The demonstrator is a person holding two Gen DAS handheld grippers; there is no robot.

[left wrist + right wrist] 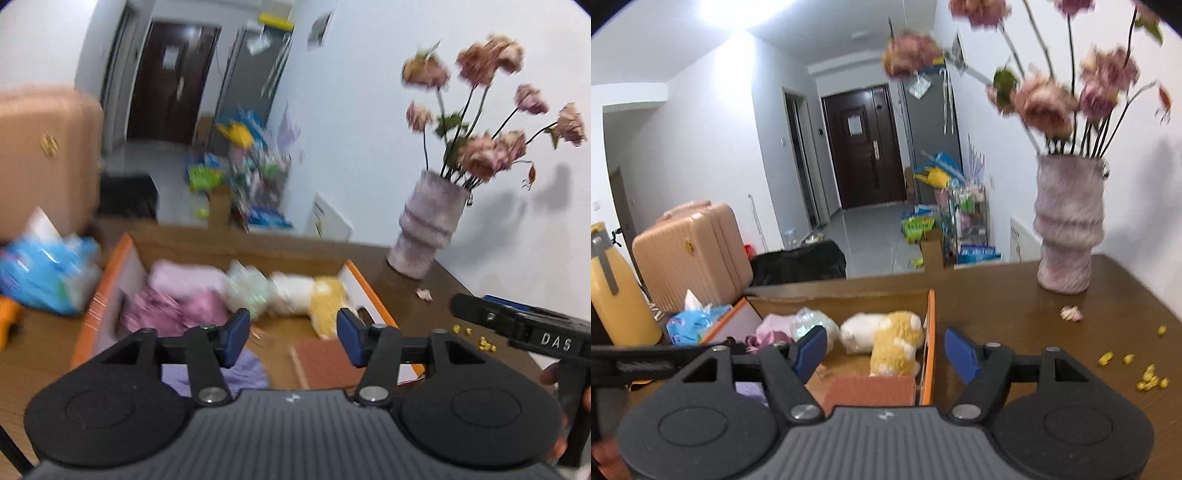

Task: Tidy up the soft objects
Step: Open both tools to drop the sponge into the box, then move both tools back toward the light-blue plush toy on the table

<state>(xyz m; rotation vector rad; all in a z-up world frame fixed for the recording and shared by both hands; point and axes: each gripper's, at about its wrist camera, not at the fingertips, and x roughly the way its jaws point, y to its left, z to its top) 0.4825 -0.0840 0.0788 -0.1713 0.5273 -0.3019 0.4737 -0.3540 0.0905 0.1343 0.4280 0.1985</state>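
The box point(110, 291) at the centre of the frame has orange outer walls, white inner faces and a brown cardboard floor, and it holds a yellow-and-white plush toy point(895, 341), pink cloth point(184, 291), a lilac cloth point(243, 369) and a pale green, shiny bag point(245, 290). On the dark brown table point(1015, 314), the mottled mauve-grey vase point(1069, 229) at right carries faded pink flowers point(1045, 103) on dark stems, with small yellow bits point(1148, 380) scattered at lower right. The left gripper point(291, 336) and right gripper point(884, 354) are black with blue pads; at far left stand a peach suitcase point(690, 251), a yellow bottle point(617, 288) and a blue tissue pack point(690, 325).
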